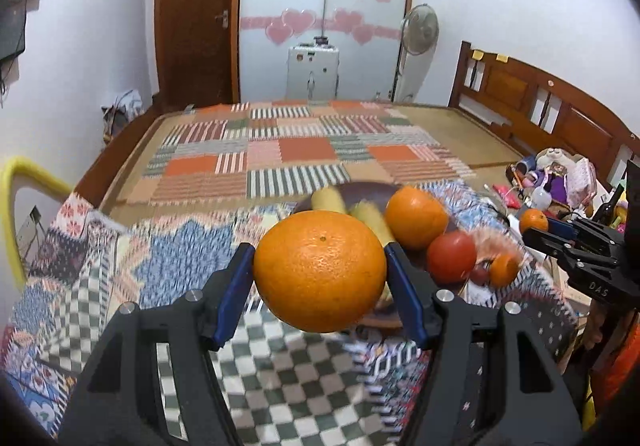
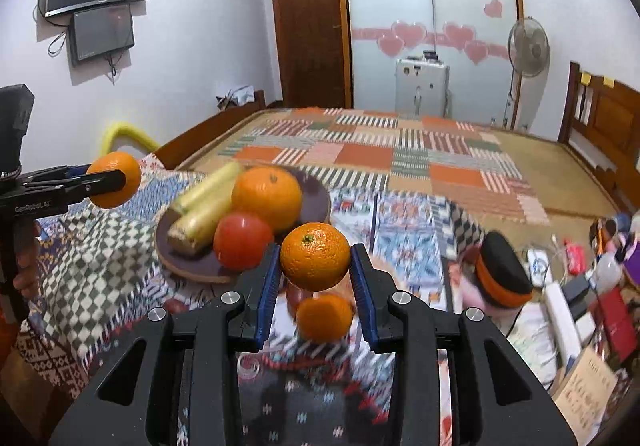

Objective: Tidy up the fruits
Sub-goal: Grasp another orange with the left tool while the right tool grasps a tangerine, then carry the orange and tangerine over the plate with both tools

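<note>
My left gripper is shut on a large orange and holds it above the patterned cloth, in front of a dark plate. It also shows in the right wrist view. My right gripper is shut on a small mandarin, held in the air right of the plate. The plate carries two yellow corn pieces, an orange and a red tomato. Another mandarin lies on the cloth below my right gripper.
The table's patchwork cloth adjoins a bed with a checked mat. A plush toy with a black and orange hat sits to the right, with clutter beyond. A yellow chair back stands at the left.
</note>
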{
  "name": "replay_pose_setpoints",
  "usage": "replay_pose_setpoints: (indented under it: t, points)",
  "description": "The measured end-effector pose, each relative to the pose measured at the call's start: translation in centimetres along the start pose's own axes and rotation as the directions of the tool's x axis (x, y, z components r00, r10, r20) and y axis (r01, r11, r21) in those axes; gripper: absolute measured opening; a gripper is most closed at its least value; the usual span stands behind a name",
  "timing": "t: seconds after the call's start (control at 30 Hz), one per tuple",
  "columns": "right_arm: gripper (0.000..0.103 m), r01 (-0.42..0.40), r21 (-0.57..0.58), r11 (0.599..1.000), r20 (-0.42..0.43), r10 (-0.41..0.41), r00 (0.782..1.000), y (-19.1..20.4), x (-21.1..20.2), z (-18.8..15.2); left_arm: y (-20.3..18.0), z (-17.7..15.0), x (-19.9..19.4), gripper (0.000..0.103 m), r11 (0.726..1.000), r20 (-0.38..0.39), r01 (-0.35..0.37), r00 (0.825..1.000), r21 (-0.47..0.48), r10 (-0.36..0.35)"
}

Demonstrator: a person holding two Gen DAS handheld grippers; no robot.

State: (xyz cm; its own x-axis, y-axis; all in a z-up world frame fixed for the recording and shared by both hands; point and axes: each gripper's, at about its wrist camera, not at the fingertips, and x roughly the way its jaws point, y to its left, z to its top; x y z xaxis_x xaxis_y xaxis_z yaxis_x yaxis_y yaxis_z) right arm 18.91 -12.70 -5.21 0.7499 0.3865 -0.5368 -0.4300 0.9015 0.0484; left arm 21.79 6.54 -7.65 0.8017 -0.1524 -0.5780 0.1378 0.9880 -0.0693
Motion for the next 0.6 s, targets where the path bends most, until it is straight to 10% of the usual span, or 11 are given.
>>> replay_pose_setpoints:
  t: [0.6]
  points:
    - [0.032, 0.058, -0.040, 0.998, 0.074, -0.055, 0.996, -0.3, 3.4, 4.2, -2.6, 5.6, 5.6, 0.065, 0.999, 0.016, 0.028, 0.999, 0.027, -0.028]
